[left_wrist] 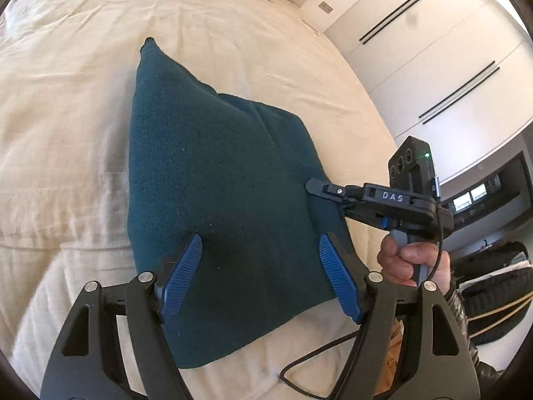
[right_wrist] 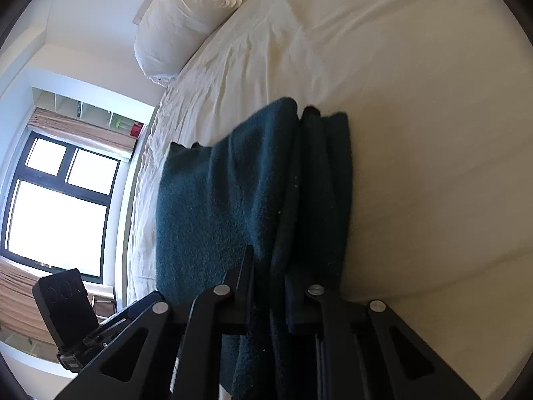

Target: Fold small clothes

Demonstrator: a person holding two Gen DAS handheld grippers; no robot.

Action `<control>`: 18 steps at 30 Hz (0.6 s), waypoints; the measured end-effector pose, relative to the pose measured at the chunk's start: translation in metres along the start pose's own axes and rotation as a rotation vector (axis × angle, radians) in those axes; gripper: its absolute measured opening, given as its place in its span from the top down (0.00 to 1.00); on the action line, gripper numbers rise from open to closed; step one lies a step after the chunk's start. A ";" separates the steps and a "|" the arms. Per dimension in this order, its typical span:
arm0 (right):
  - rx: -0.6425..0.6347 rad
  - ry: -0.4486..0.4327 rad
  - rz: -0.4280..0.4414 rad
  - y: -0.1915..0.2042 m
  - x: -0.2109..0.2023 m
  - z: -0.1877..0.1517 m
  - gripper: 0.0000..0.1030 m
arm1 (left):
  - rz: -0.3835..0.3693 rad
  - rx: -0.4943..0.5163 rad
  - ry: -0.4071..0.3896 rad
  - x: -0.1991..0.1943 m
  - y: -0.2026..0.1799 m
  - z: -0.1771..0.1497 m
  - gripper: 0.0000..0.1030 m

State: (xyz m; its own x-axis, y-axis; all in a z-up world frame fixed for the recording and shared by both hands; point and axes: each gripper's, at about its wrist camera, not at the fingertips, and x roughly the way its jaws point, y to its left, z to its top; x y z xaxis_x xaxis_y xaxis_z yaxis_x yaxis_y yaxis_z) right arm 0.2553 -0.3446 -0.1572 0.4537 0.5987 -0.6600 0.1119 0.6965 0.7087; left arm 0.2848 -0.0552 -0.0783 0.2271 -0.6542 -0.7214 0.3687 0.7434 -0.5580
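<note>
Cloth: a dark teal knit cloth on a cream bed.
Left fingers: spread wide above it, empty.
Right fingers: pinching its folded edge.
Nearby: pillow.

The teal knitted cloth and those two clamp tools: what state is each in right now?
Teal knitted garment: lying on the bed, partly folded, one edge bunched and lifted at the right.
Left gripper: open, above the garment, holding nothing.
Right gripper: shut on the garment's right edge.
Pillow: lying at the head of the bed.
</note>
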 end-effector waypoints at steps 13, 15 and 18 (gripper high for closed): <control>0.112 -0.036 0.113 -0.059 -0.009 -0.016 0.86 | 0.032 0.045 0.044 0.062 0.012 -0.010 0.30; 0.112 -0.032 0.124 -0.057 -0.013 -0.017 0.84 | 0.035 0.053 0.040 0.063 0.017 -0.009 0.30; 0.089 -0.038 0.091 -0.045 -0.028 -0.024 0.71 | 0.030 0.045 0.034 0.067 0.023 -0.007 0.30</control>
State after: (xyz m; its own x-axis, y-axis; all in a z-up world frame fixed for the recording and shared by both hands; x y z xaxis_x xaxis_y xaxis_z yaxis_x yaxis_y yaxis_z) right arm 0.2166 -0.3832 -0.1766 0.4987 0.6410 -0.5834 0.1457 0.6015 0.7854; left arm 0.3020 -0.0810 -0.1428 0.2087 -0.6257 -0.7516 0.4028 0.7554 -0.5169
